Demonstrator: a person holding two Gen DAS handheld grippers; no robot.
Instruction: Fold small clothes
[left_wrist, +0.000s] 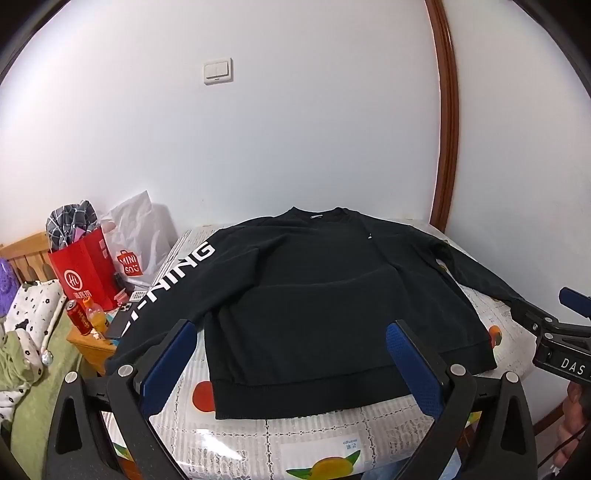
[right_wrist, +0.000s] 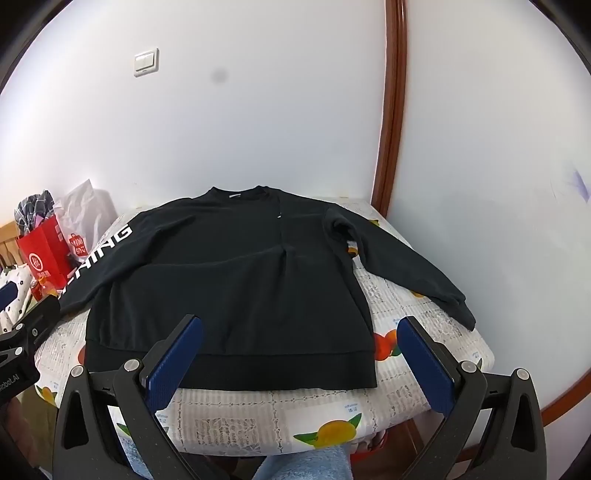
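Observation:
A black long-sleeved sweatshirt (left_wrist: 306, 295) lies spread flat on the table, collar at the far side, hem toward me. Its left sleeve carries white lettering (left_wrist: 173, 284) and hangs toward the table's left edge. Its right sleeve (right_wrist: 402, 258) lies angled out to the right. My left gripper (left_wrist: 291, 328) is open and empty, hovering just in front of the hem. My right gripper (right_wrist: 301, 325) is open and empty, above the hem's right part; the sweatshirt also shows there (right_wrist: 229, 277). The right gripper's body shows at the right edge of the left wrist view (left_wrist: 554, 332).
The table (left_wrist: 258, 439) has a white cloth printed with fruit. To its left stand a red paper bag (left_wrist: 83, 273), a white shopping bag (left_wrist: 136, 240), bottles (left_wrist: 86, 314) and a phone on a wooden stand. A wall and brown door frame (left_wrist: 445, 110) lie behind.

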